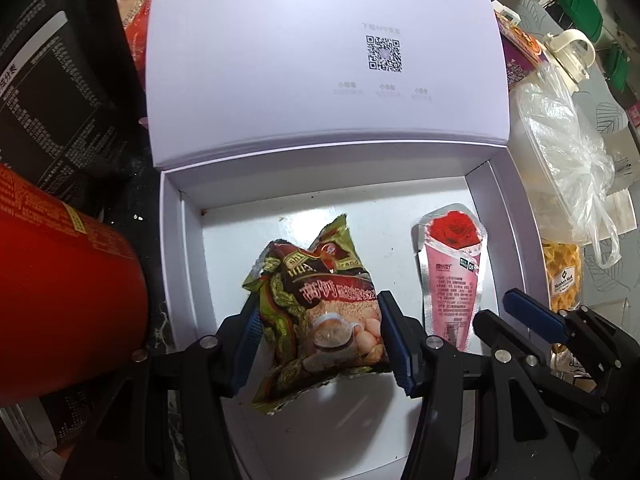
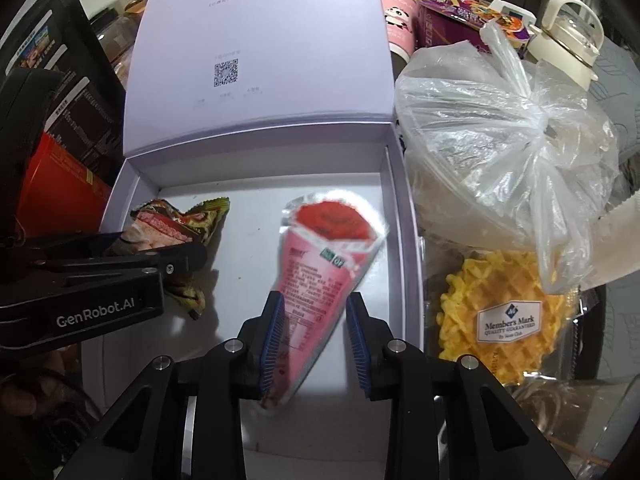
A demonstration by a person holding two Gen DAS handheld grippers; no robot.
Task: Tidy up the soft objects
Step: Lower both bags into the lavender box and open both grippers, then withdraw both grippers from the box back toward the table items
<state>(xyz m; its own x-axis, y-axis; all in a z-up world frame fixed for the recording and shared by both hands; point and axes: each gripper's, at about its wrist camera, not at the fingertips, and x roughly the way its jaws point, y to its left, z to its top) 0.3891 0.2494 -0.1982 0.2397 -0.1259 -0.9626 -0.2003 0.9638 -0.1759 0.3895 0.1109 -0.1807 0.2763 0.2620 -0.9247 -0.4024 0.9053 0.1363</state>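
Your left gripper (image 1: 318,338) is clamped on the green snack packet (image 1: 320,312), at six o'clock in the white box (image 1: 176,240): lower it flat before letting go. At three o'clock, your right gripper (image 2: 314,338) stands apart around the pink sachet (image 2: 320,256); lift straight up, clear of it.

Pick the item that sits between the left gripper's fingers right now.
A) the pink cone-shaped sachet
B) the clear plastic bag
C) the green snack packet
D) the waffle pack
C: in the left wrist view the left gripper has its blue pads on both sides of the green snack packet inside the white box.
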